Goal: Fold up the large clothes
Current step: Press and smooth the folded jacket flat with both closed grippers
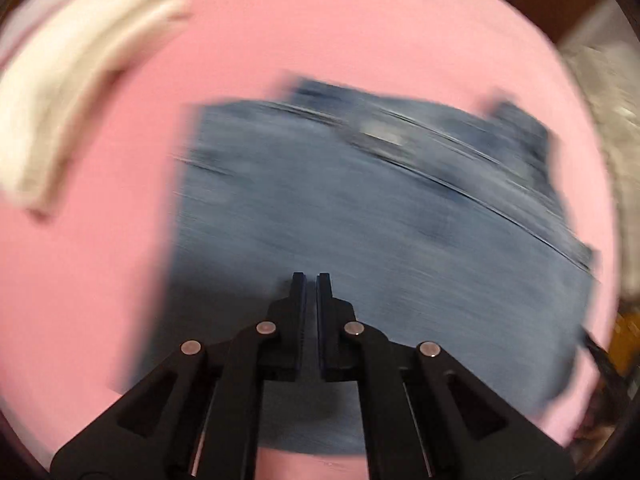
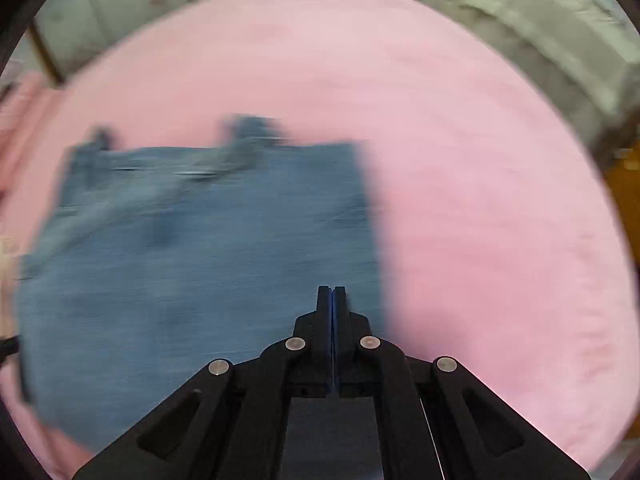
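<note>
A pair of blue jeans [image 1: 360,220] lies folded on a pink sheet [image 1: 280,40], waistband at the far side. Both views are motion-blurred. My left gripper [image 1: 311,280] hovers over the near part of the jeans, its jaws nearly together with a narrow gap and nothing between them. In the right wrist view the jeans [image 2: 200,240] fill the left half. My right gripper [image 2: 331,292] is shut and empty, above the jeans' right edge.
A folded white cloth [image 1: 72,92] lies on the sheet at the far left. The pink sheet [image 2: 480,200] stretches wide to the right of the jeans. Pale bedding or furniture [image 2: 540,32] borders the far right.
</note>
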`<state>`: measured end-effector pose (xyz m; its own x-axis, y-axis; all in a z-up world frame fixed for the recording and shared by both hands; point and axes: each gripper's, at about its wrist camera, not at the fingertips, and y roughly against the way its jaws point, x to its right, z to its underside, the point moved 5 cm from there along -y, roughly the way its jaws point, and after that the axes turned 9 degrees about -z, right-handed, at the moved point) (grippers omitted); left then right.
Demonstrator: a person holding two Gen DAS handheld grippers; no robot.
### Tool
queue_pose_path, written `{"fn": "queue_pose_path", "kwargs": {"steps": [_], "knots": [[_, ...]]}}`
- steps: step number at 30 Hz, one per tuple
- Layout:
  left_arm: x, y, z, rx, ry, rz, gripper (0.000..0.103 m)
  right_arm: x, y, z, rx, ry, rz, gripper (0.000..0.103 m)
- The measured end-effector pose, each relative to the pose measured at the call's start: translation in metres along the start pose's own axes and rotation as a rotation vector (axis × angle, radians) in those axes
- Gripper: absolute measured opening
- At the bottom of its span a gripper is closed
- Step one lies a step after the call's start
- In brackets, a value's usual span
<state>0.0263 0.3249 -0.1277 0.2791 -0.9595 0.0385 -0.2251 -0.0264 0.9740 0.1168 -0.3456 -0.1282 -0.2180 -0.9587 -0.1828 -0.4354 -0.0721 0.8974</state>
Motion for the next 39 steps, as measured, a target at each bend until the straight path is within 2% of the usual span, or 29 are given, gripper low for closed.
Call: {"fn": "queue_pose_path", "kwargs": {"steps": [1, 3, 5, 6, 7, 8, 10, 12, 14, 15, 16, 18, 20, 21, 22, 23, 24, 25, 27, 28, 31, 33, 36, 38, 39], "knots": [[0.024, 0.002, 0.01, -0.023, -0.031, 0.072, 0.001, -0.026, -0.007, 0.006, -0.018, 0.006, -0.085, 0.0], [0.068, -0.001, 0.032, -0.076, -0.091, 0.166, 0.001, -0.081, -0.028, 0.028, -0.097, -0.001, -0.258, 0.0], [0.096, -0.014, 0.049, -0.124, -0.135, 0.179, 0.001, -0.132, -0.052, 0.06, -0.214, 0.019, -0.391, 0.0], [0.109, -0.018, 0.058, -0.152, -0.148, 0.169, 0.001, -0.149, -0.06, 0.07, -0.245, 0.046, -0.412, 0.0], [0.112, -0.022, 0.064, -0.166, -0.155, 0.159, 0.001, -0.162, -0.063, 0.082, -0.239, 0.071, -0.404, 0.0], [0.119, -0.025, 0.068, -0.159, -0.161, 0.146, 0.001, -0.169, -0.065, 0.088, -0.215, 0.082, -0.383, 0.0], [0.109, -0.023, 0.072, -0.144, -0.164, 0.143, 0.001, -0.172, -0.067, 0.098, -0.206, 0.077, -0.367, 0.0], [0.087, -0.022, 0.069, -0.143, -0.126, 0.149, 0.001, -0.152, -0.063, 0.104, -0.216, 0.054, -0.427, 0.0], [0.051, -0.017, 0.067, -0.14, -0.067, 0.2, 0.001, -0.123, -0.061, 0.105, -0.239, 0.05, -0.451, 0.0], [0.032, -0.015, 0.065, -0.143, -0.036, 0.232, 0.001, -0.102, -0.042, 0.113, -0.244, 0.03, -0.48, 0.0], [0.02, -0.021, 0.06, -0.134, -0.021, 0.175, 0.001, -0.075, -0.036, 0.109, -0.238, 0.004, -0.447, 0.0], [-0.024, -0.02, 0.055, -0.081, -0.035, -0.045, 0.001, -0.018, -0.026, 0.101, -0.201, -0.062, -0.357, 0.0], [-0.059, -0.022, 0.053, -0.054, -0.056, -0.224, 0.001, 0.042, -0.009, 0.092, -0.151, -0.124, -0.114, 0.0], [-0.073, -0.025, 0.054, -0.055, -0.049, -0.222, 0.001, 0.066, 0.0, 0.088, -0.122, -0.153, -0.053, 0.0], [-0.082, -0.025, 0.053, -0.062, -0.01, -0.15, 0.001, 0.084, 0.007, 0.085, -0.103, -0.214, -0.072, 0.0], [-0.087, -0.024, 0.053, -0.069, 0.023, -0.112, 0.001, 0.094, 0.009, 0.083, -0.103, -0.3, -0.12, 0.0], [-0.091, -0.023, 0.052, -0.079, 0.054, -0.095, 0.001, 0.096, 0.01, 0.08, -0.106, -0.335, -0.113, 0.0], [-0.091, -0.022, 0.052, -0.079, 0.056, -0.101, 0.001, 0.095, 0.012, 0.077, -0.11, -0.322, -0.068, 0.0], [-0.086, -0.018, 0.054, -0.071, 0.039, -0.139, 0.001, 0.076, 0.011, 0.069, -0.107, -0.205, 0.065, 0.0], [-0.083, -0.017, 0.057, -0.07, 0.034, -0.157, 0.001, 0.059, 0.006, 0.064, -0.099, -0.152, 0.102, 0.0], [-0.073, -0.013, 0.07, -0.089, 0.079, -0.144, 0.001, 0.013, -0.005, 0.049, -0.08, -0.118, 0.097, 0.0], [-0.071, -0.011, 0.084, -0.127, 0.142, -0.123, 0.001, -0.02, -0.01, 0.041, -0.083, -0.135, 0.061, 0.0], [-0.064, -0.01, 0.109, -0.197, 0.195, -0.114, 0.004, -0.084, -0.019, 0.031, -0.126, -0.154, -0.074, 0.0], [-0.063, -0.009, 0.123, -0.216, 0.228, -0.123, 0.012, -0.138, -0.04, 0.021, -0.15, -0.16, -0.141, 0.0], [-0.067, -0.007, 0.13, -0.215, 0.252, -0.106, 0.023, -0.155, -0.045, 0.018, -0.15, -0.158, -0.162, 0.0]]}}
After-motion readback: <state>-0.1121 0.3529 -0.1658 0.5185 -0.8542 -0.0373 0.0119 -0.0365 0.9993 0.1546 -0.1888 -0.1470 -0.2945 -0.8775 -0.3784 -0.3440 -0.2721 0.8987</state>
